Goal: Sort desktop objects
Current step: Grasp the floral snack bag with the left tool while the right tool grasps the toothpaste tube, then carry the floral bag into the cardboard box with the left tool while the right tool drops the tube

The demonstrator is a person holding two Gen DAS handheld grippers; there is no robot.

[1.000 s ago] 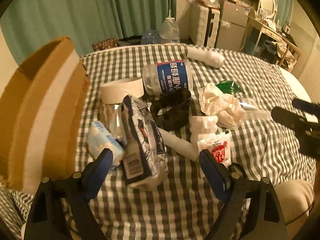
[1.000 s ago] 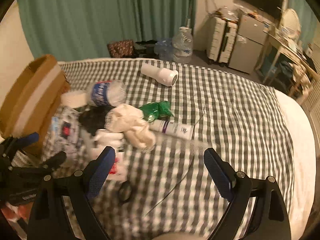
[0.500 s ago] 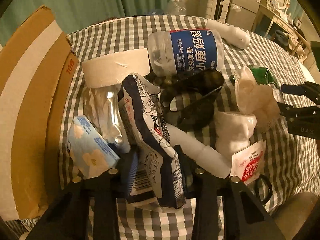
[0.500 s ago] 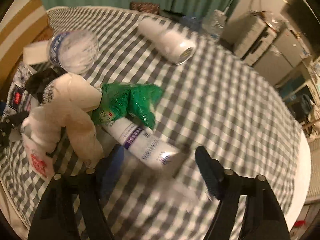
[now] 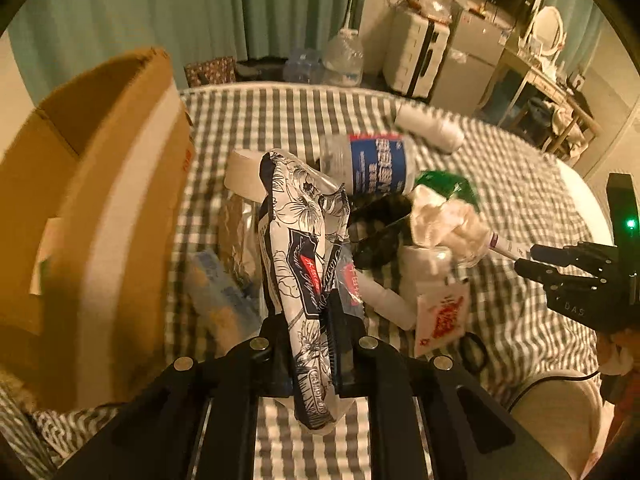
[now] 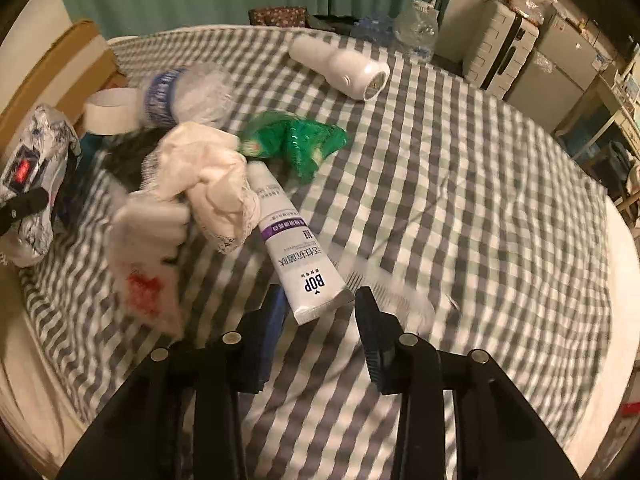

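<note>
Lying between right gripper (image 6: 320,312) fingers: tube (image 6: 294,240).

A lived-in room at home, cluttered and lamplit

Green curtains (image 5: 200,12), a checked tablecloth (image 6: 460,200), a white suitcase (image 6: 504,56), a vanity mirror (image 5: 550,26) and a large water jug (image 5: 344,60) mark domestic quarters.

Left gripper (image 5: 311,344): matte black angular frame fitted with round silver screws; blue ribbed pads are seen on the fingers (image 5: 334,332). Right gripper (image 6: 320,320): identical black frame, silver screws, blue-padded fingers (image 6: 370,332). On its side, a green indicator light and lettering, possibly "DAS", are visible.
</note>
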